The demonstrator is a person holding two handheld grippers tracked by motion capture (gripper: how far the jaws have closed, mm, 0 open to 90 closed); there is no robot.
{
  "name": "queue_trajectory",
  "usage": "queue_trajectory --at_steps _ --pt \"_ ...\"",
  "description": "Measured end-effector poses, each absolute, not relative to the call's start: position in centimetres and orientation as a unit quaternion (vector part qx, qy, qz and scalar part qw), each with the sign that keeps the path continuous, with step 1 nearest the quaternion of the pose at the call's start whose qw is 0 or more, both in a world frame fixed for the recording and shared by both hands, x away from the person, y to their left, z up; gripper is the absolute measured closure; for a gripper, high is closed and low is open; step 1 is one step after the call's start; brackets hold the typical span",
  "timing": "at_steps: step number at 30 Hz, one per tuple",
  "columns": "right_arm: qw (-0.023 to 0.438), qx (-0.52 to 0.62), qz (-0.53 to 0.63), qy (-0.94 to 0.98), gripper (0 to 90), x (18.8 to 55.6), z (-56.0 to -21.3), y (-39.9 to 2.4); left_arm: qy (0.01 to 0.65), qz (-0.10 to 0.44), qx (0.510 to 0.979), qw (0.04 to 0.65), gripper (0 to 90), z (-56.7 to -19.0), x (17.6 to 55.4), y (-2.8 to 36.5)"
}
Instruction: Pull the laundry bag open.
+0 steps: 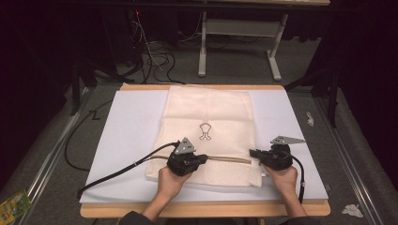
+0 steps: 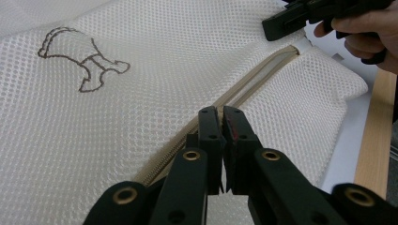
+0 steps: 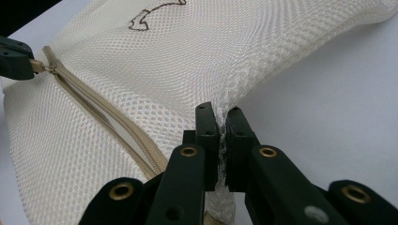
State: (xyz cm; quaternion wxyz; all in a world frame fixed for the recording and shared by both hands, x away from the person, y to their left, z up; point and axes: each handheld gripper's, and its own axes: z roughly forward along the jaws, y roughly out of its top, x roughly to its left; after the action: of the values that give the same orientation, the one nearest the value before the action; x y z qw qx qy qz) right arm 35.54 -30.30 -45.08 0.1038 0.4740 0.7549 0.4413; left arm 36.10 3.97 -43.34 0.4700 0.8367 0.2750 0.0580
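High view: the mesh laundry bag (image 1: 206,136) lies flat on the white sheet (image 1: 131,126) that covers the table, its tan zipper (image 1: 230,160) running across the near end; my left gripper (image 1: 202,158) sits at the zipper's left end, my right gripper (image 1: 253,153) at the bag's right edge, both hands low and near the table's front; a small brown outline figure (image 1: 204,131) is stitched on the mesh, mid-bag.

Left gripper view: my left gripper (image 2: 221,117) has its jaws pressed together right over the zipper (image 2: 256,77) line; the right gripper view shows a tan pull tab (image 3: 36,65) pinched at its tips, so I read this as a grip on the tab; the teeth ahead of me run up toward my right gripper (image 2: 274,26), which sits at the far end of the track; the track looks shut along the stretch I can see.

Right gripper view: my right gripper (image 3: 221,123) pinches a fold of mesh (image 3: 222,105) at the bag's edge, jaws closed on it, the fabric puckered between the pads; the zipper (image 3: 101,112) slants away to my left gripper (image 3: 16,58).

Judgement: the step is drawing the slider along the track; to do it well I keep the right pinch as an anchor and pull it gently away so the track stays taut and straight; I drag the tab in line with the teeth, low to the cloth, not lifting; a slack bag would bunch and let mesh snag in the slider; a sideways tug may slip the tab out.
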Motion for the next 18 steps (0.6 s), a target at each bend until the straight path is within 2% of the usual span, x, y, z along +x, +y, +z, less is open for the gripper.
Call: queue_trajectory --at_steps 18 --pt "0.108 0.475 0.434 0.758 87.9 35.6 -44.9 -30.3 0.291 0.067 0.829 0.473 87.2 -43.2 36.2 6.0"
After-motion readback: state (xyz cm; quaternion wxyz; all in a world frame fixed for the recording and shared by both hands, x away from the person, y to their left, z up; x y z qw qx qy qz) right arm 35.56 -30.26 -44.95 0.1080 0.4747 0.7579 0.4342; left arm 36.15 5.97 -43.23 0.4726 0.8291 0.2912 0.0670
